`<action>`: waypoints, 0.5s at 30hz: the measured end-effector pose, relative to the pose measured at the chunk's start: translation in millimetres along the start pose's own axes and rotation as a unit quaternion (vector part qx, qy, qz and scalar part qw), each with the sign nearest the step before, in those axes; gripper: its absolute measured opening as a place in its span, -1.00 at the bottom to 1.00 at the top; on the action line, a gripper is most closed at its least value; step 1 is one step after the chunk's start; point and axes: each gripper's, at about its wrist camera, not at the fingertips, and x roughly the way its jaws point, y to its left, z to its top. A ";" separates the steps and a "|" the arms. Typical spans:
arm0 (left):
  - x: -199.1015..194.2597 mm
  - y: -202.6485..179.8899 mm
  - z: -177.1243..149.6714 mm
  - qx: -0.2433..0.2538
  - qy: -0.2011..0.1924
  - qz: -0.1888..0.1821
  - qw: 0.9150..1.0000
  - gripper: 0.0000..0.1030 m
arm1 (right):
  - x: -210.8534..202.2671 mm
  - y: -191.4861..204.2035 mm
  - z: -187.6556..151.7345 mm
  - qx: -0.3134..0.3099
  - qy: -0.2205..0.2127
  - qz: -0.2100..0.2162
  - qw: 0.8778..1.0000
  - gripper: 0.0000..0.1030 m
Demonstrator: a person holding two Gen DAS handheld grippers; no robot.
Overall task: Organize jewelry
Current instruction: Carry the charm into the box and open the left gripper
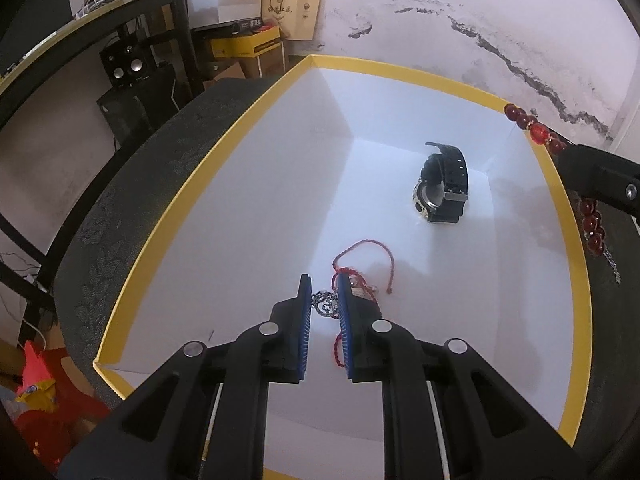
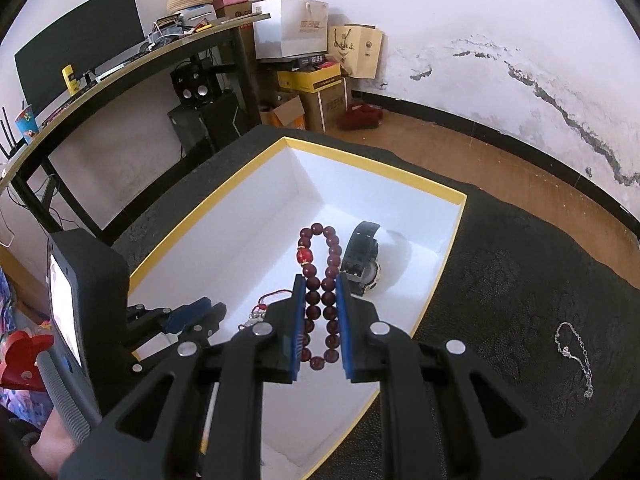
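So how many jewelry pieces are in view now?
4: watch and red cord in the box, beads in the right gripper, chain on the cloth.

Box (image 1: 568,264): matt white card lining, smooth, with a yellow paper-faced rim. Watch (image 1: 442,184) shows a black plastic or rubber strap and a shiny metal case back; bead bracelet (image 2: 322,292) is glossy dark red, one bead translucent. Table cover (image 2: 520,280) is dark patterned cloth; silver chain (image 2: 576,352) bright metal; red cord (image 1: 360,264) twisted thread.
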 end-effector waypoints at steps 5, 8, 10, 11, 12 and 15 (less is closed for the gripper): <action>0.1 0.0 2.2 0.002 0.000 0.000 1.000 -0.73 | 0.3 0.7 1.4 0.000 -0.001 0.000 1.000 -0.70; -1.6 -3.6 1.8 0.005 -0.001 -0.003 1.000 -0.73 | 0.9 0.2 1.2 -0.001 0.000 -0.001 1.000 -0.70; -3.9 -5.8 1.4 0.009 -0.006 -0.001 1.000 -0.60 | 0.9 0.6 -0.3 -0.001 0.001 -0.001 1.000 -0.70; -5.2 -6.2 1.0 0.008 -0.009 0.000 1.000 -0.43 | 1.0 0.8 -0.5 0.000 0.001 -0.002 1.000 -0.70; -6.6 -5.9 0.7 0.006 -0.011 0.001 1.000 0.26 | 2.1 0.7 -0.8 0.000 0.002 -0.002 1.000 -0.70; -12.7 -5.5 1.0 0.003 -0.020 0.001 1.000 0.62 | 3.7 0.6 -0.4 0.001 0.005 0.000 1.000 -0.70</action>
